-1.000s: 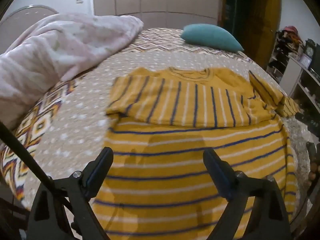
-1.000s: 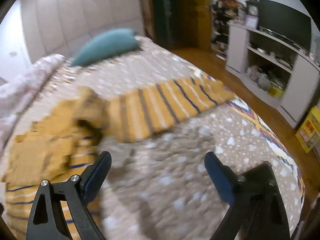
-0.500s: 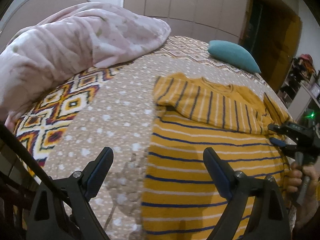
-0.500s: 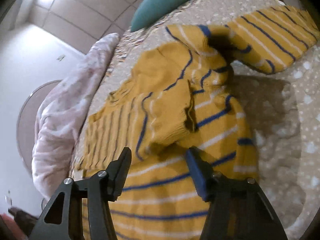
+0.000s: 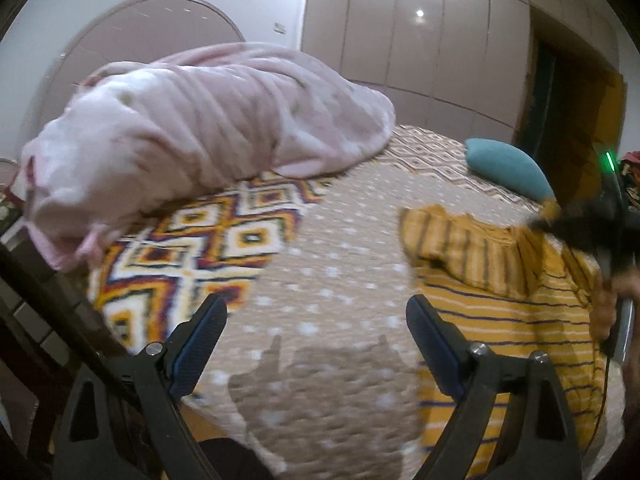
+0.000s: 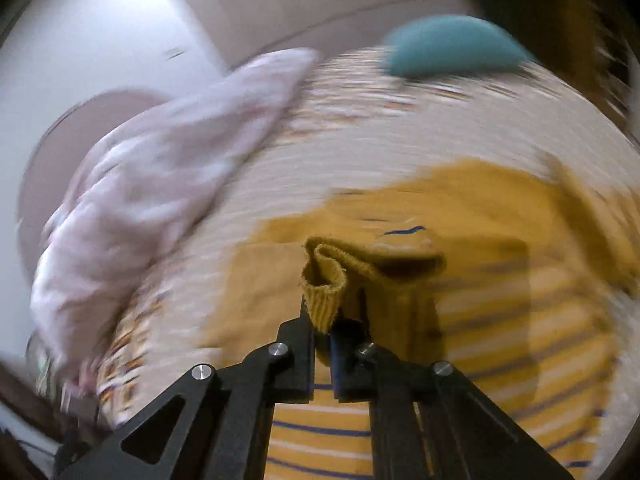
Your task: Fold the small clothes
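Observation:
A small yellow sweater with navy and white stripes lies on the patterned bedspread, its left sleeve folded across the chest. My left gripper is open and empty, hovering over bare bedspread to the left of the sweater. My right gripper is shut on the ribbed yellow cuff of the sweater's other sleeve, held above the body of the sweater. In the left wrist view that right gripper is a dark blur over the sweater's right shoulder, with a hand on its handle.
A rumpled pink blanket is heaped at the back left of the bed. A teal pillow lies at the far right, also in the right wrist view. Wardrobe doors stand behind the bed.
My right gripper closed on the sleeve cuff and swept it leftward over the sweater. My left gripper swung left off the sweater, staying open.

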Demonstrator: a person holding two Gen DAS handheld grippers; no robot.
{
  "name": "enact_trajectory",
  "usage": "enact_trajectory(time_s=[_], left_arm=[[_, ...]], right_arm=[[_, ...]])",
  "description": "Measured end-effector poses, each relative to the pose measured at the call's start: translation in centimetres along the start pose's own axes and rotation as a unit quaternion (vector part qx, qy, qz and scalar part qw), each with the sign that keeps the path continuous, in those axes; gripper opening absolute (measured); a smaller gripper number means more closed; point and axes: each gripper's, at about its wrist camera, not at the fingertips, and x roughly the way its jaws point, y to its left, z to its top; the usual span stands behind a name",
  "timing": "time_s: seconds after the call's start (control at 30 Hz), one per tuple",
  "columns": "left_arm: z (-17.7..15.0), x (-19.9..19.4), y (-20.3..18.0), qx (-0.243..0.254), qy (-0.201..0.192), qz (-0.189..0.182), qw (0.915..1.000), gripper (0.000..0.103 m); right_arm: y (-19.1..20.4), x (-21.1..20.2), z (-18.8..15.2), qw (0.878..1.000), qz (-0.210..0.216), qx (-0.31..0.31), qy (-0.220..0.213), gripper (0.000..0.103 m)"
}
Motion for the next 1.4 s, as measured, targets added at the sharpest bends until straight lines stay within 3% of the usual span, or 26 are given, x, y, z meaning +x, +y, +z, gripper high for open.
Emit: enact_trajectory(time_s=[0.07, 0.17, 0.23, 0.3, 0.37, 0.43, 0.47, 0.53, 0.6, 0.73, 0.9, 0.97, 1.07, 1.13, 1.2, 1.23, 1.33, 1.37, 1.4], left_arm=[[-0.4, -0.6, 1.4, 0.004, -0.005, 0.011, 0.9999, 0.09], [-0.8, -1.3, 3.2, 0.007, -0.008, 0.031, 0.9995, 0.09], [-1.1, -1.4, 4.0, 0.007, -0.006, 0.039, 0.9992, 0.09], [-1.2, -1.2, 4.5, 0.004, 0.003, 0.043, 0.9991, 0.09], [-1.2, -1.0, 4.6, 0.0, 0.008, 0.038, 0.9992, 0.09], [-1.2, -1.0, 4.4, -0.002, 0.01, 0.026, 0.9996, 0.09], [-1.3, -0.9, 4.2, -0.001, 0.012, 0.021, 0.9997, 0.09], [-1.4, -0.6, 3.3, 0.001, 0.019, 0.006, 0.9998, 0.09], [-1.7, -0.3, 2.1, 0.007, 0.029, -0.017, 0.9994, 0.09], [-2.3, 0.2, -1.4, 0.026, 0.055, -0.062, 0.9962, 0.09], [-4.8, 1.5, -6.4, 0.049, 0.12, -0.123, 0.9839, 0.09], [-6.0, 1.6, -8.4, 0.062, 0.14, -0.143, 0.9779, 0.09], [-7.2, 1.6, -10.6, 0.085, 0.156, -0.154, 0.9719, 0.09], [-8.1, 1.6, -12.1, 0.109, 0.168, -0.155, 0.9674, 0.081], [-9.3, 1.8, -13.4, 0.145, 0.185, -0.131, 0.9631, 0.041], [-9.8, 1.7, -13.7, 0.163, 0.181, -0.106, 0.964, 0.036], [-9.6, 1.1, -13.5, 0.179, 0.177, -0.097, 0.963, 0.033], [-9.3, 0.8, -13.2, 0.173, 0.18, -0.102, 0.963, 0.033], [-8.9, 0.6, -12.9, 0.166, 0.182, -0.106, 0.9634, 0.033]], right_arm=[[5.5, 2.0, -0.3, 0.998, 0.054, -0.028, 0.018, 0.007], [14.7, 5.1, -2.0, 0.984, 0.148, -0.071, 0.061, 0.007], [20.6, 6.4, -4.2, 0.963, 0.222, -0.115, 0.103, 0.007], [23.6, 6.3, -6.3, 0.951, 0.241, -0.151, 0.122, 0.009], [23.8, 5.0, -7.5, 0.954, 0.221, -0.174, 0.102, 0.021], [22.1, 3.7, -7.7, 0.963, 0.19, -0.178, 0.07, 0.056], [20.1, 2.6, -7.5, 0.97, 0.169, -0.169, 0.049, 0.061], [15.4, 1.0, -6.4, 0.98, 0.154, -0.125, 0.028, 0.062], [10.3, 0.1, -5.5, 0.988, 0.132, -0.077, 0.035, 0.062], [-1.1, -5.5, -6.8, 0.999, 0.022, -0.019, 0.017, 0.062], [-12.6, -13.6, -13.5, 0.994, -0.099, 0.051, 0.011, 0.062], [-16.0, -15.3, -16.1, 0.989, -0.121, 0.085, 0.02, 0.062], [-18.7, -16.9, -19.5, 0.986, -0.118, 0.119, 0.028, 0.062], [-18.7, -17.0, -20.9, 0.986, -0.11, 0.12, 0.033, 0.062], [-17.8, -16.9, -21.9, 0.989, -0.101, 0.107, 0.031, 0.062], [-17.0, -16.6, -22.1, 0.99, -0.097, 0.095, 0.03, 0.062], [-14.8, -15.3, -22.8, 0.99, -0.126, 0.055, 0.038, 0.062], [-14.2, -14.9, -23.0, 0.988, -0.147, 0.038, 0.042, 0.057], [-13.7, -14.7, -23.3, 0.984, -0.172, 0.019, 0.046, 0.044]])
